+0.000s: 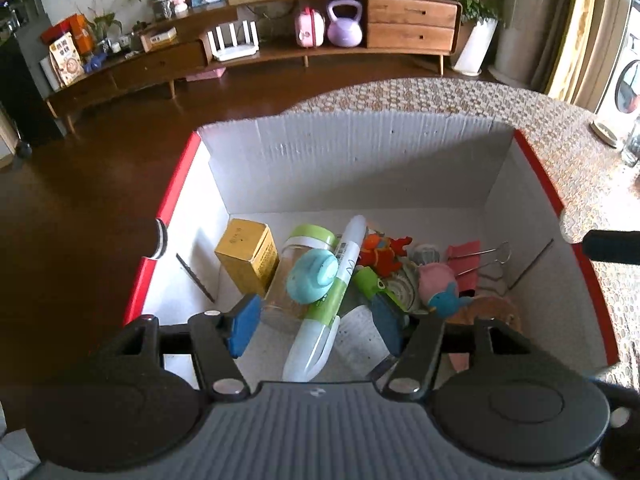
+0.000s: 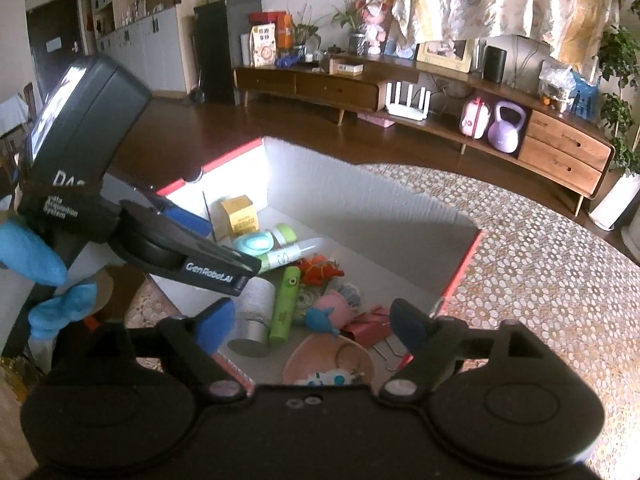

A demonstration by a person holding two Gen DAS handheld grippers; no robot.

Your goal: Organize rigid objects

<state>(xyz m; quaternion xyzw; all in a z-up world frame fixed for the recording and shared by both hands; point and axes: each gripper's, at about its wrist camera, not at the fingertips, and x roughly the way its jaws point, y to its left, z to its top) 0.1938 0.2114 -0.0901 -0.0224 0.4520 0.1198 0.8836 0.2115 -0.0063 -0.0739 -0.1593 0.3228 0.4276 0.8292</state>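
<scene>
A white cardboard box with red rims (image 1: 160, 216) stands on a patterned table and shows in the right wrist view (image 2: 460, 272) too. Inside lie a yellow carton (image 1: 248, 256), a clear jar with a green lid (image 1: 308, 236), a white and green marker (image 1: 336, 276), a light-blue oval object (image 1: 312, 276), an orange toy (image 1: 380, 252), a pink and blue plush (image 1: 438, 286) and a red binder clip (image 1: 466, 258). My left gripper (image 1: 316, 326) is open above the box, over the marker. My right gripper (image 2: 312, 328) is open over the box's near edge, holding nothing.
The patterned tablecloth (image 2: 540, 264) spreads right of the box. A green tube (image 2: 286, 306), a grey can (image 2: 254, 322) and a pink dish (image 2: 320, 354) also lie in the box. A wooden sideboard (image 1: 280, 48) stands across a brown floor.
</scene>
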